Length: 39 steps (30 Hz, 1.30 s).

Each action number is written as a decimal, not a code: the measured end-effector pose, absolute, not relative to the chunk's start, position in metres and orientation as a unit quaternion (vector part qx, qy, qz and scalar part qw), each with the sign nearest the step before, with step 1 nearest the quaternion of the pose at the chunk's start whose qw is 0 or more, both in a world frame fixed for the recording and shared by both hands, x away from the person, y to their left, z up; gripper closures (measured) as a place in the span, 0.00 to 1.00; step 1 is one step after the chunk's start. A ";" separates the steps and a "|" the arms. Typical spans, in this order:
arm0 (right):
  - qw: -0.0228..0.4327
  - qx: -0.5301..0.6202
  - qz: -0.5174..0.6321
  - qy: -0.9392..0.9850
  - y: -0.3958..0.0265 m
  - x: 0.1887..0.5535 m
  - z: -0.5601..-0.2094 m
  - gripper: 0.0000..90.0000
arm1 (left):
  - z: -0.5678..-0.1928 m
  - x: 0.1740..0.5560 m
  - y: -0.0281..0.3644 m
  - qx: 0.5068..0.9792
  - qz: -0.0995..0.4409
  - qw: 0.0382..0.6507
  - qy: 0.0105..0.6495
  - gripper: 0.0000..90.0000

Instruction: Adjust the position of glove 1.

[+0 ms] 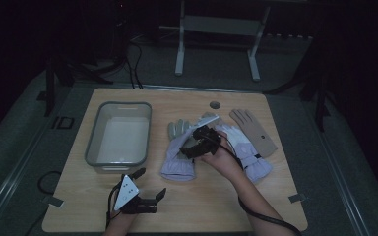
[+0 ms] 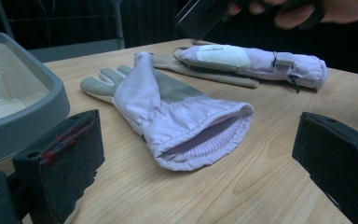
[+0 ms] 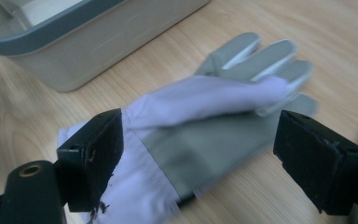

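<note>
1. Nearest the camera, at the front edge of the counter (image 1: 275, 196), the left gripper (image 1: 147, 189) rests with its jaws spread wide and nothing between them; in the left gripper view they frame the scene from either side.
2. The thing being worked on is the lavender glove (image 1: 181, 152) with a grey palm, lying flat near the middle of the counter, just right of the grey bin (image 1: 94, 147).
3. Its long axis runs away from the person: the gathered, ribbed cuff (image 2: 205, 140) points back toward the front edge, and the grey fingers (image 3: 261, 56) point toward the far side.
4. The right gripper (image 1: 197, 145) hovers directly over this glove, and it is plainly the nearer of the two. Its jaws are released and straddle the palm across its width, one on each side in the right gripper view, so the glove lies below and between them. I judge that a short drop and a squeeze would take it at mid-palm.
5. The glove looks soft and limp, thumb folded over the palm, so it will likely droop at both ends when lifted.
6. Farther right lies a second lavender glove (image 1: 248, 152), and beside it a tan glove (image 1: 253, 130).
7. The bin stands empty, well placed to receive a glove.
</note>
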State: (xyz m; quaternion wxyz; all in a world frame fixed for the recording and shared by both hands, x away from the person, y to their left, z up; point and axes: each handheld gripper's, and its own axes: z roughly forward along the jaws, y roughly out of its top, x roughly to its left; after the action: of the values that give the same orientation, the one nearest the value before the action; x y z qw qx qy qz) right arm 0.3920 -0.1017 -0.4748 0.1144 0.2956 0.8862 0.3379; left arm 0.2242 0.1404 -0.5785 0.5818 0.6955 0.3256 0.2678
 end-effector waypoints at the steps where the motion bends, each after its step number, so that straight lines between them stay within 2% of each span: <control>1: 0.109 0.295 0.337 0.887 -0.097 0.394 -0.479 0.18 | -0.579 0.224 0.140 0.695 0.267 0.583 0.326 0.02; 8: 0.113 0.302 0.316 0.892 -0.073 0.405 -0.506 0.18 | -0.579 0.224 0.140 0.696 0.268 0.582 0.324 0.02; 16: 0.128 0.321 0.283 0.895 -0.065 0.415 -0.538 0.18 | -0.578 0.224 0.140 0.697 0.266 0.581 0.325 0.02; 21: 0.111 0.325 0.297 0.891 -0.069 0.418 -0.546 0.27 | -0.578 0.224 0.139 0.698 0.269 0.579 0.323 0.02; 23: 0.106 0.319 0.310 0.889 -0.071 0.415 -0.548 0.43 | -0.578 0.224 0.139 0.699 0.269 0.579 0.323 0.02; 24: 0.106 0.319 0.310 0.889 -0.071 0.415 -0.548 0.43 | -0.578 0.224 0.139 0.699 0.269 0.579 0.323 0.02; 25: 0.105 0.315 0.314 0.889 -0.071 0.412 -0.547 0.57 | -0.578 0.224 0.139 0.698 0.269 0.579 0.324 0.02; 26: 0.105 0.315 0.314 0.889 -0.071 0.412 -0.547 0.57 | -0.578 0.224 0.139 0.698 0.268 0.579 0.324 0.02; 27: 0.104 0.316 0.312 0.890 -0.070 0.410 -0.545 0.68 | -0.578 0.224 0.139 0.698 0.268 0.579 0.325 0.02; 29: 0.104 0.319 0.310 0.890 -0.069 0.409 -0.543 0.76 | -0.578 0.224 0.139 0.698 0.267 0.579 0.325 0.02; 30: 0.104 0.319 0.310 0.890 -0.069 0.409 -0.543 0.76 | -0.578 0.224 0.139 0.698 0.267 0.579 0.325 0.02; 31: 0.107 0.328 0.308 0.887 -0.068 0.407 -0.542 0.83 | -0.578 0.224 0.139 0.698 0.267 0.579 0.325 0.02; 34: 0.102 0.345 0.319 0.877 -0.070 0.406 -0.539 0.88 | -0.578 0.224 0.139 0.697 0.267 0.580 0.326 0.02; 39: 0.111 0.343 0.337 0.870 -0.078 0.400 -0.520 0.90 | -0.578 0.225 0.140 0.696 0.266 0.581 0.327 0.02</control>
State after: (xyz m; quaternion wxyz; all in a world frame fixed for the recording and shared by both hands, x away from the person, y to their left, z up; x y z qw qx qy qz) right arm 0.3997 -0.0782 -0.5203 0.1105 0.3429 0.8698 0.3372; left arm 0.2246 0.1398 -0.5784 0.5812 0.6964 0.3266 0.2655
